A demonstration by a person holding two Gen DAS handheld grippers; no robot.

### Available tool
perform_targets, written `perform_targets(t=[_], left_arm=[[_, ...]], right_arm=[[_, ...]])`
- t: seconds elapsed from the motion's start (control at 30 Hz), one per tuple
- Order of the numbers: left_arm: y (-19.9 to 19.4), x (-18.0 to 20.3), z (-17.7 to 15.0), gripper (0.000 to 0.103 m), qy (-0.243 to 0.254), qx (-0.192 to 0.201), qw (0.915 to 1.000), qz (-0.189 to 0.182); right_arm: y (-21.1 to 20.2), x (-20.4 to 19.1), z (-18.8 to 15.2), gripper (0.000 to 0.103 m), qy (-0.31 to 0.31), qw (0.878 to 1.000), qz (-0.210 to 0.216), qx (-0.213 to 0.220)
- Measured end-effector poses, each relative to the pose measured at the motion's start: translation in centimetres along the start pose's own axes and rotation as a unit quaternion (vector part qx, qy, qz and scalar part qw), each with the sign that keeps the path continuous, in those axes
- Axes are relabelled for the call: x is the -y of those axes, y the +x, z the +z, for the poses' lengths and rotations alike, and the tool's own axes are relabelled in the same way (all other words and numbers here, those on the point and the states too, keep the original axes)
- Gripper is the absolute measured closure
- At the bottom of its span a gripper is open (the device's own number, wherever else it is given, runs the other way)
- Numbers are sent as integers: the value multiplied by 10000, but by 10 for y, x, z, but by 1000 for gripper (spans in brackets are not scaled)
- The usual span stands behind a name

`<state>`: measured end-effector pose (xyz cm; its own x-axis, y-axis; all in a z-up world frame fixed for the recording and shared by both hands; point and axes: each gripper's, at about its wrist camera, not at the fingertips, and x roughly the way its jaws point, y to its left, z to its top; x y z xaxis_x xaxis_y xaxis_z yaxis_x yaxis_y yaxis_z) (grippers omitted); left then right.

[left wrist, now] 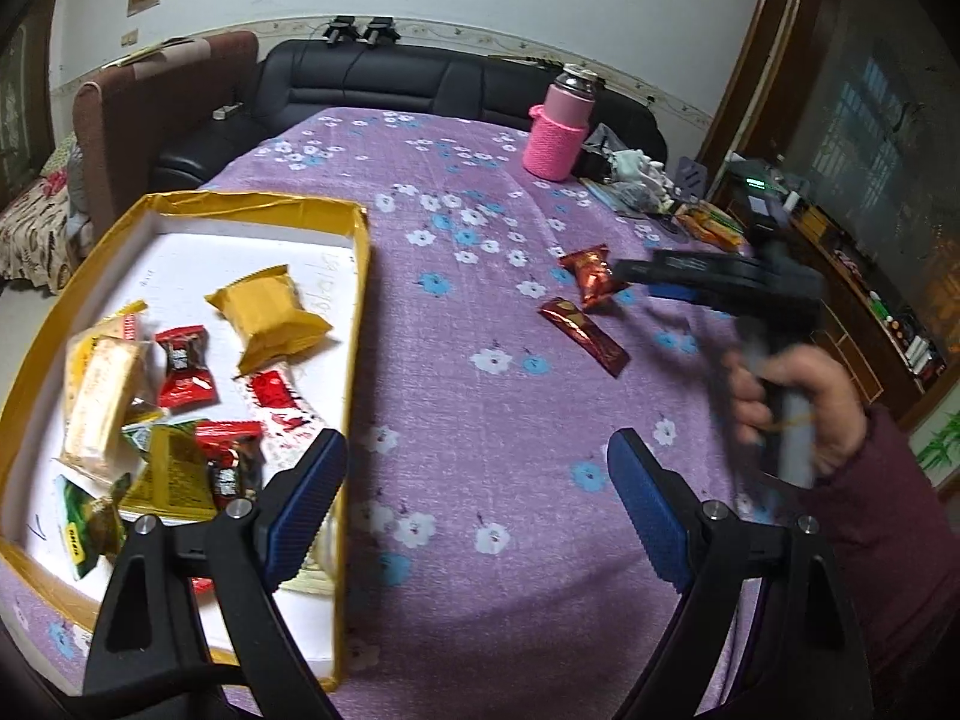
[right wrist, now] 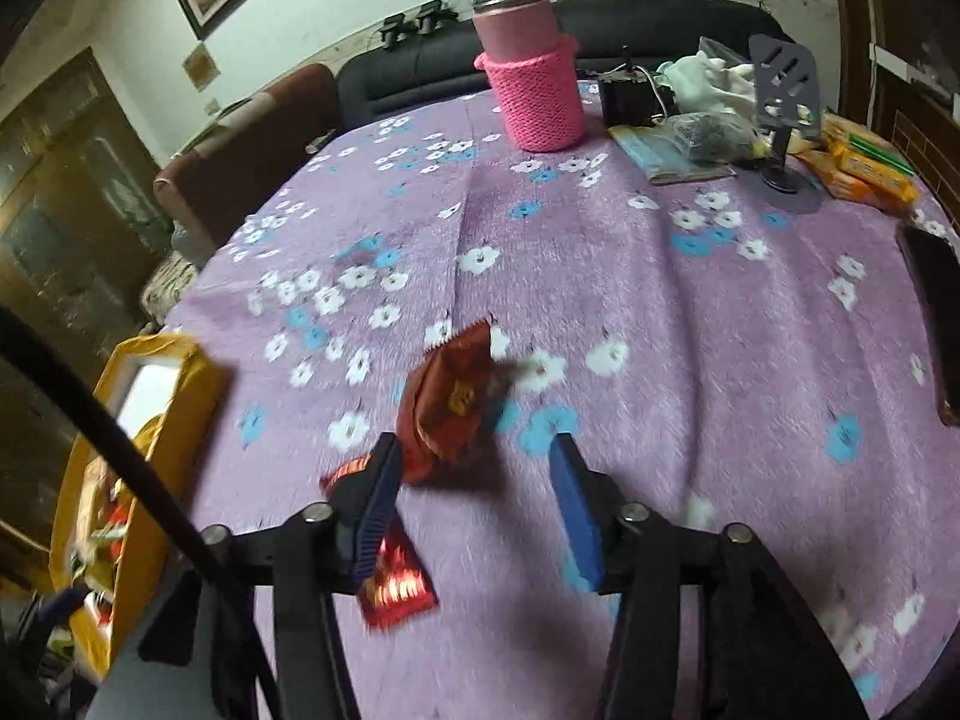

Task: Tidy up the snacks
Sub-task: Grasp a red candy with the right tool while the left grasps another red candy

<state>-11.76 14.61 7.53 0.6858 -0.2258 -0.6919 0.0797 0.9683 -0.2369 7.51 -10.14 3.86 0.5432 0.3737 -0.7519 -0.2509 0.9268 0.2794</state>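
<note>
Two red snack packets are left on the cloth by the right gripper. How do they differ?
The puffy red packet is short and pillow-shaped; the long red packet is a slim, flat strip. The puffy one lies just ahead of the right gripper, level with its fingertips; the long one lies partly under the left-hand finger. Both are shiny red foil, both lie outside the yellow box, and neither is gripped.

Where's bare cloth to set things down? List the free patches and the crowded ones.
Free: the wide middle of the tablecloth between the yellow box and the two red snack packets, and the stretch before the pink bottle. Crowded: inside the box, and the far corner beside the bottle.
</note>
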Motion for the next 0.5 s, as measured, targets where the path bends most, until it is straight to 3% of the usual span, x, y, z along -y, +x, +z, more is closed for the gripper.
perform_targets(t=[0.13, 0.2, 0.27, 0.43, 0.5], left_arm=[[5, 3, -1, 14, 16, -126, 9999, -22], [10, 4, 1, 14, -32, -231, 9997, -104], [15, 4, 4, 14, -122, -328, 9992, -178], [36, 18, 20, 14, -86, -388, 9989, -232], [52, 32, 29, 14, 32, -351, 9993, -138]], right_arm=[[26, -11, 13, 50, 22, 9999, -88, -109], [37, -17, 12, 70, -59, 9991, -347, -249], [34, -20, 18, 73, -89, 9990, -391, -214], [-7, 2, -5, 74, 78, 9989, -435, 134], [-27, 15, -16, 74, 307, 9987, -231, 324]])
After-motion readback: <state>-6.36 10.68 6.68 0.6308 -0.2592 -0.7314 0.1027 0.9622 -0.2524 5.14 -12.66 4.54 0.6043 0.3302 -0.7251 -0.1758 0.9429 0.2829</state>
